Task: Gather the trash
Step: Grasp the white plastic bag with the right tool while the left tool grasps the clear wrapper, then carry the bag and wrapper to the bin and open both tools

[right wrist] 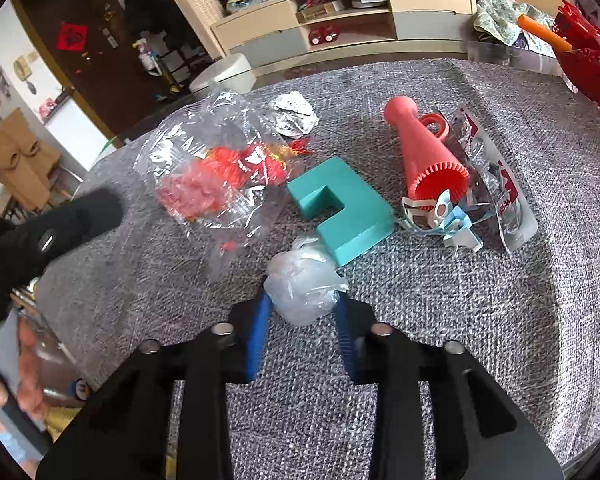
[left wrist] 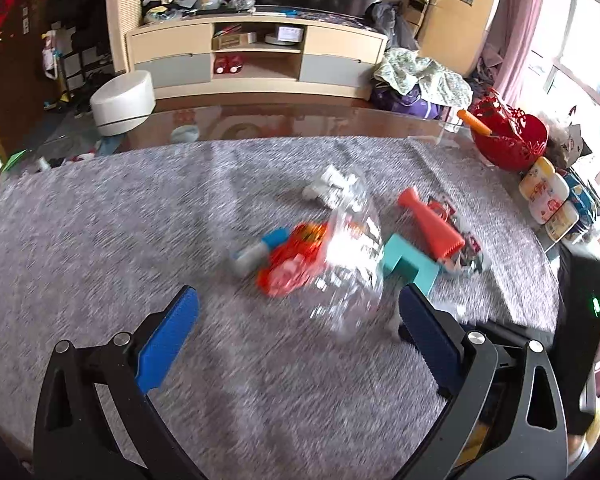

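Right gripper (right wrist: 302, 308): blue pads pressed against a crumpled clear wad (right wrist: 302, 286) on the grey cloth (right wrist: 460, 320); pad tips hidden behind the plastic. Left gripper (left wrist: 296, 316): jaws wide apart, nothing between them, hanging over the cloth; its view motion-blurred.

Just beyond the wad: teal block (right wrist: 342, 210). Left of block: clear bag (right wrist: 220, 172) with red contents, hard to identify. Right: coral cone (right wrist: 424, 156), clear wrapper (right wrist: 500, 188) partly under it. Far edge: red basket (right wrist: 588, 60), cut off by the frame.
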Available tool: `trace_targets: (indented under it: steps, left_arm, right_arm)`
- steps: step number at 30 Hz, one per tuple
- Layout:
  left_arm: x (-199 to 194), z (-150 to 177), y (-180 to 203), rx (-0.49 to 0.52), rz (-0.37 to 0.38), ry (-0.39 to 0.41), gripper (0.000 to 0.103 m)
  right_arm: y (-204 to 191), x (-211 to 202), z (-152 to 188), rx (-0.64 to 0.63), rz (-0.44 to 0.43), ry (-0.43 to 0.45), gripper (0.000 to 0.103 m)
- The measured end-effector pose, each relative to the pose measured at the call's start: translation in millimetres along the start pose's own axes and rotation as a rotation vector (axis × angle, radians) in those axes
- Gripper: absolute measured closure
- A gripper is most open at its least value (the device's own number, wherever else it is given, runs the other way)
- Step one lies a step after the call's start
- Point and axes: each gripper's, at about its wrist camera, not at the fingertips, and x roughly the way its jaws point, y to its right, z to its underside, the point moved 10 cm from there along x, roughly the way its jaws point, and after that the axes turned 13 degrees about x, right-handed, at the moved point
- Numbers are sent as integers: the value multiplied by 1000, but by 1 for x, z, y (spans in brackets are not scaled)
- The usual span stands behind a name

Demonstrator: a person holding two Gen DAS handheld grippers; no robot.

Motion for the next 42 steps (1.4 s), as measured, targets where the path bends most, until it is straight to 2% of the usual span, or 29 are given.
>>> trace_targets:
  steps: [2, 4, 7, 9, 11, 12, 13, 19, 22, 32, 42]
  left_arm:
    - [9, -6, 3, -4, 21, -1, 13]
    - [17, -12, 7, -7, 51, 0, 24]
    - [23, -18, 11, 2, 65, 6, 35]
    - [28, -22, 15, 17, 75, 7, 37]
    - [34, -23, 21, 35, 93, 1, 52]
    - [36, -22, 24, 37, 103, -2, 64]
    - [38, -22, 26, 37, 111, -6, 71]
    - [29, -17, 35, 53, 117, -1, 89]
    - [16, -14, 38, 57, 114, 8, 94]
    - [-66, 7, 53, 39, 144, 93, 94]
    - [-122, 76, 67, 22, 124, 74, 94]
  right_arm:
    - [2, -4, 2, 1, -3, 2, 80]
    - [3, -6, 6, -1, -1, -2, 80]
    - [7, -9, 13, 3, 3, -7, 80]
    - [8, -11, 16, 11, -8, -15, 80]
    - [9, -13, 19, 16, -16, -24, 80]
    - [10, -14, 20, 18, -18, -25, 80]
    - [11, -14, 20, 18, -17, -25, 80]
    - [16, -25, 24, 22, -4, -18, 80]
    - [18, -37, 28, 22, 1, -3, 81]
    - [7, -83, 46, 14, -5, 41, 81]
    - [-8, -125, 84, -19, -16, 66, 81]
